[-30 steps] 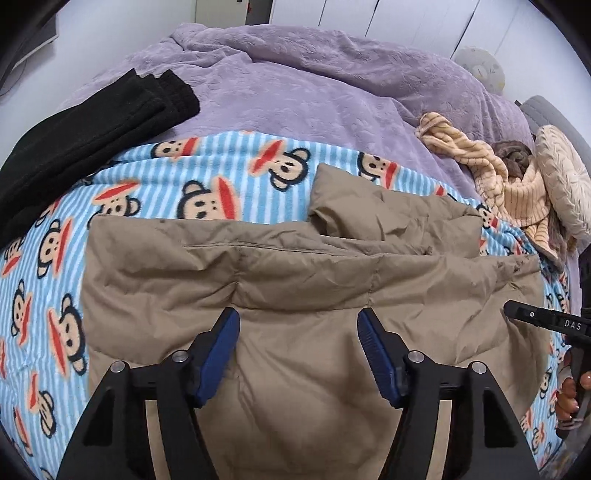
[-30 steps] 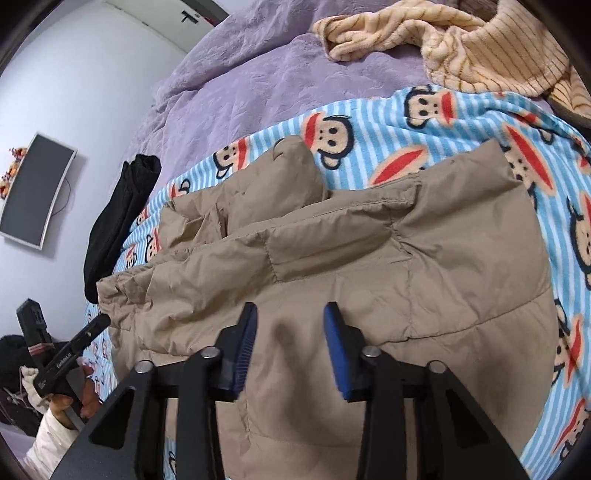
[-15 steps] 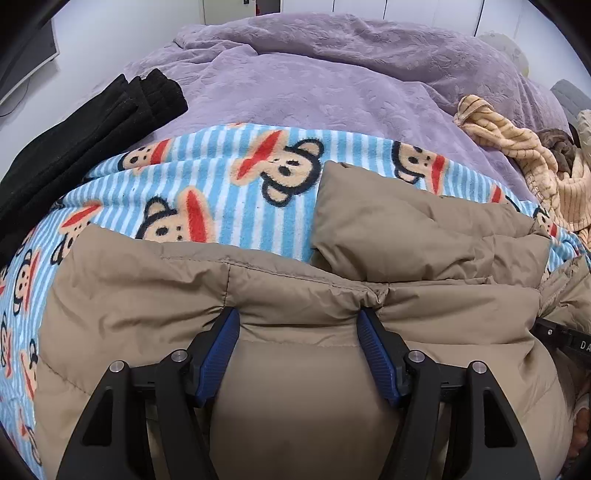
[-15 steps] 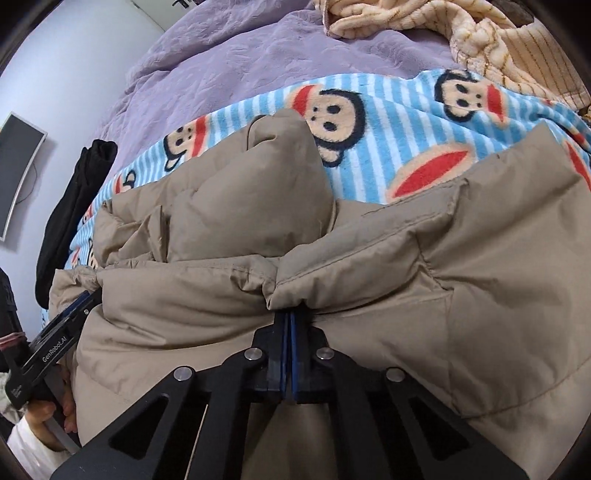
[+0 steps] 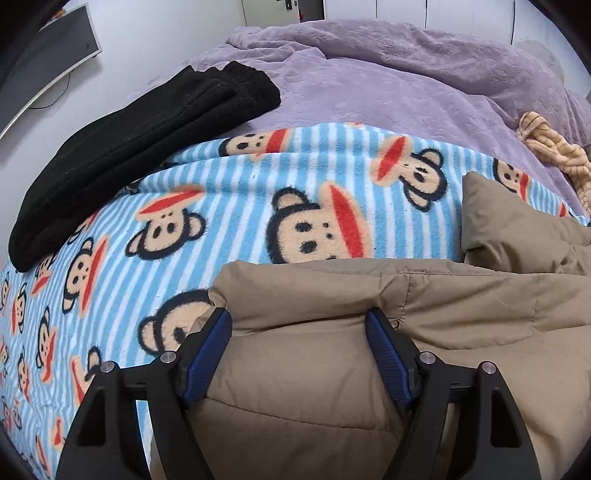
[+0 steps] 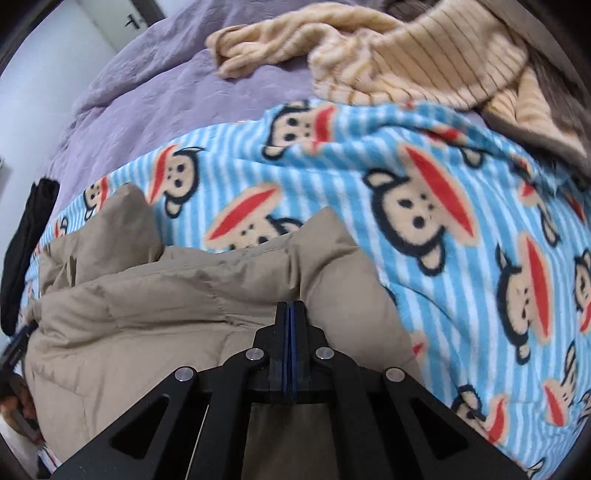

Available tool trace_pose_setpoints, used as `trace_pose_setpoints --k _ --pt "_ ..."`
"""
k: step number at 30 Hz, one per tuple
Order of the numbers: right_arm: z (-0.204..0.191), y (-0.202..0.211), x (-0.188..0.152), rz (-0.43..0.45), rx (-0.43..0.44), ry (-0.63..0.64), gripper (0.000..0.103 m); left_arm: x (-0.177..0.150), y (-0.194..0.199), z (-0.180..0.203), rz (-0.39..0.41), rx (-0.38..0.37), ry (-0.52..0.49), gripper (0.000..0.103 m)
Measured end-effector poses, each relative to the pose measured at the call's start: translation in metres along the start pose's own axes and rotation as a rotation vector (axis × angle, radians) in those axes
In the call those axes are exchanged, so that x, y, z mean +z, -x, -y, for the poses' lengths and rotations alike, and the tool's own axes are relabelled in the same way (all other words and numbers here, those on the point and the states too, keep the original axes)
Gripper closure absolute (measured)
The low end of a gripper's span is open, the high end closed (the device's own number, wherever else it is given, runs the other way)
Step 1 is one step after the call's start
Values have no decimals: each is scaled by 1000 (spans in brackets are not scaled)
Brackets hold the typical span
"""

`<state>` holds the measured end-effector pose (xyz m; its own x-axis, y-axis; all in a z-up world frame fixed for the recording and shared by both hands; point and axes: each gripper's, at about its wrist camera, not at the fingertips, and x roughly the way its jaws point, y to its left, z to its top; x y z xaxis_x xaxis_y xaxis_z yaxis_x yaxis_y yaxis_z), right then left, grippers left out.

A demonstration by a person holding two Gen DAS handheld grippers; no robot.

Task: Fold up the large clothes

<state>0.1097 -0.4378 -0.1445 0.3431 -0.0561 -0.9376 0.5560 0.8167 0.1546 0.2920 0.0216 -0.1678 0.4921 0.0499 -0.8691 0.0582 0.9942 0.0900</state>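
1. The bed is covered by a purple quilted bedspread (image 5: 388, 85), wrinkled toward the far end.
2. A fleece blanket (image 5: 240, 192) with blue and white stripes and monkey faces lies over the near part of the bed.
3. The wall (image 5: 122, 59) on the left is plain and pale, lit evenly.
4. A curved monitor (image 5: 48, 51) with a grey edge stands against this wall, and a thin cable hangs below it.
5. At the far end there are white cabinet doors (image 5: 461, 13) and a door with a dark handle (image 6: 133, 23).

Left tongs (image 5: 298, 341) spread wide; right tongs (image 6: 290, 314) pressed together, pinching fabric.
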Motion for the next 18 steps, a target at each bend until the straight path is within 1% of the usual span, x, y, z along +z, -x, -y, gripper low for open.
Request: trace_pose_setpoints --k 2,4,8,9,11,13,16,18 --pt "2 -13 2 -4 8 -37 103 3 -5 4 -4 8 -2 26" --pt "1 -22 5 0 -12 -36 103 5 -5 3 -13 4 9 25" --pt "-6 -25 11 -8 -45 -26 103 3 13 -3 -28 15 20 25" --pt "-8 -21 11 -9 -51 -26 103 1 21 -5 -28 18 12 25" --pt "-11 -12 11 -5 -43 -32 99 -8 40 -6 -22 26 -6 25" --pt "-11 3 4 -2 -27 -40 99 -18 58 -9 -20 17 -15 25" --pt "-15 28 -11 16 15 -56 99 -39 83 -16 -47 -7 2 25" --pt "-13 44 -27 21 53 -79 97 -54 95 -19 -82 -23 26 25"
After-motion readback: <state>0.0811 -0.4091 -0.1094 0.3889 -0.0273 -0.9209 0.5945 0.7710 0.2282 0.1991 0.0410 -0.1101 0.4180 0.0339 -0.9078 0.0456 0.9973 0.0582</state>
